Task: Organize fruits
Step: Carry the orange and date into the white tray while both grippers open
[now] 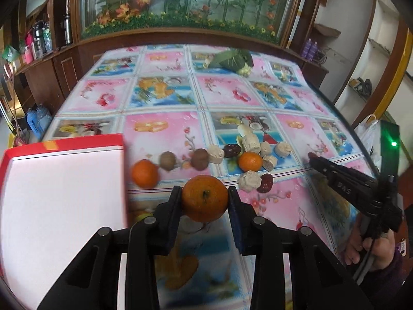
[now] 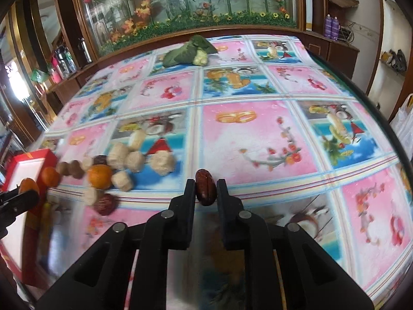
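This looks like a lived-in home, likely a dining or living room. A table wears a glossy tablecloth (image 2: 258, 134) printed with fruit and flowers. Behind it stands a dark wooden cabinet (image 1: 64, 62) framing a glass panel (image 1: 191, 0) painted with bamboo and flowers. Side shelves hold flasks (image 1: 38, 38) and 2 purple bottles (image 2: 331, 27).
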A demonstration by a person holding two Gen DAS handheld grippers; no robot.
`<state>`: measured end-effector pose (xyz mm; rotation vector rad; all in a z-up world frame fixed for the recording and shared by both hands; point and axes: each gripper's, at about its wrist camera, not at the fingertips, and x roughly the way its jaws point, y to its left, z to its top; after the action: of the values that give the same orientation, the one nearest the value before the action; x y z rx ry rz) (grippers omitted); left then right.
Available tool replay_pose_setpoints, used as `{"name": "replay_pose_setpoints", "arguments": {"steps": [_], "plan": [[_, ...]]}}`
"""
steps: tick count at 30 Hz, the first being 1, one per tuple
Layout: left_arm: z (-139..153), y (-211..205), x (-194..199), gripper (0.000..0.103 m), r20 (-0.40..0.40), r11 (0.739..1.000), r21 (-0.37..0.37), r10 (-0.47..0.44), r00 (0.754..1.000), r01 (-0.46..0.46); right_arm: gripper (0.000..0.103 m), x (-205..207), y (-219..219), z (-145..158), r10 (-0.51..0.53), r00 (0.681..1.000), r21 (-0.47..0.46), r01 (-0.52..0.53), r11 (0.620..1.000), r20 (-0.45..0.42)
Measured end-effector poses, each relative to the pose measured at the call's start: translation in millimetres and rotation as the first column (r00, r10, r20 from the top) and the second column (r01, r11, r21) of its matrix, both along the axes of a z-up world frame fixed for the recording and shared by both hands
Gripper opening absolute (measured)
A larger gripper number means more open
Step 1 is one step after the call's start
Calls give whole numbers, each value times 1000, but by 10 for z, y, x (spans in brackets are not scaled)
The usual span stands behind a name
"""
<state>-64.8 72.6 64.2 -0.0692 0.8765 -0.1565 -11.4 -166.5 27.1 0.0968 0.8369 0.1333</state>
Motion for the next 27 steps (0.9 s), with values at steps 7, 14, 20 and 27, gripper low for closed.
{"name": "replay_pose_setpoints", "arguments": {"steps": [7, 14, 20, 27], "plan": [[183, 659, -449, 34, 66, 985, 87, 144, 987, -149, 18, -341, 874, 278, 223, 973, 101, -228, 968, 62], [-51, 1268, -712, 35, 34, 935, 180, 304, 952, -305, 18, -668, 2011, 296, 485, 874, 129, -484, 865, 24], [-210, 1486, -809, 35, 6, 902, 246, 364, 931, -354, 18, -937, 2722, 84, 604, 795, 70, -600, 797, -53], [-280, 1567, -859, 39, 2, 875, 293, 402, 916, -385, 19, -966, 2985, -92, 615, 777, -3, -621, 784, -133]]}}
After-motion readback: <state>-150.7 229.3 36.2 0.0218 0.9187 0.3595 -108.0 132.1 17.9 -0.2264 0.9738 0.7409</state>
